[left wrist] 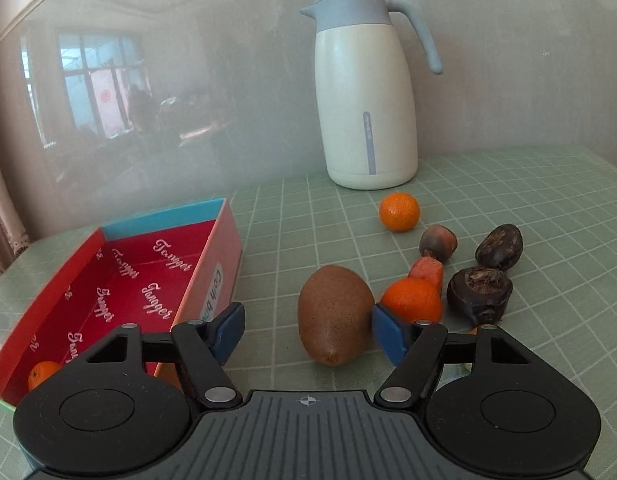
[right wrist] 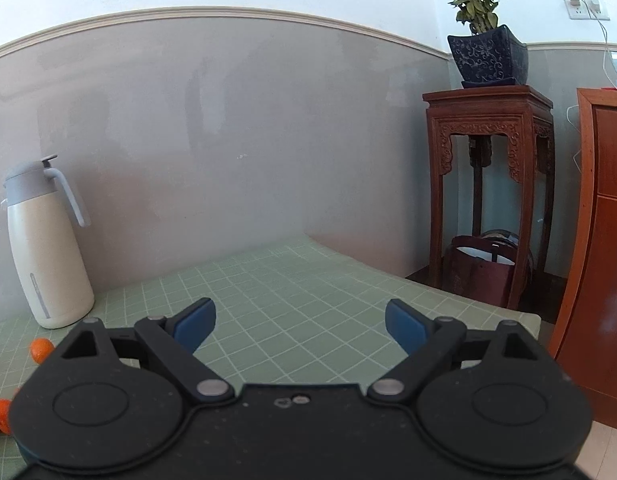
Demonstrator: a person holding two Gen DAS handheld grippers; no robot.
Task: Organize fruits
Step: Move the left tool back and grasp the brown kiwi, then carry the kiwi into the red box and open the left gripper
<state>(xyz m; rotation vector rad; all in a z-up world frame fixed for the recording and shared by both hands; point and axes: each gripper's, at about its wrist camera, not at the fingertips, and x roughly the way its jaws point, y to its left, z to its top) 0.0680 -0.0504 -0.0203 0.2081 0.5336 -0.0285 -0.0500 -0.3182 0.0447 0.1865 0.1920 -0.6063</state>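
In the left wrist view my left gripper is open low over the table, its blue pads on either side of a brown kiwi; the right pad is close to the kiwi, the left pad apart from it. A red box with a blue far wall stands to the left and holds an orange in its near corner. An orange lies just right of the kiwi, another orange farther back. My right gripper is open and empty above bare tablecloth.
A cream thermos jug stands at the back by the wall and also shows in the right wrist view. Dark brown fruits and carrot-like pieces lie right of the kiwi. A wooden stand and a cabinet stand beyond the table's right edge.
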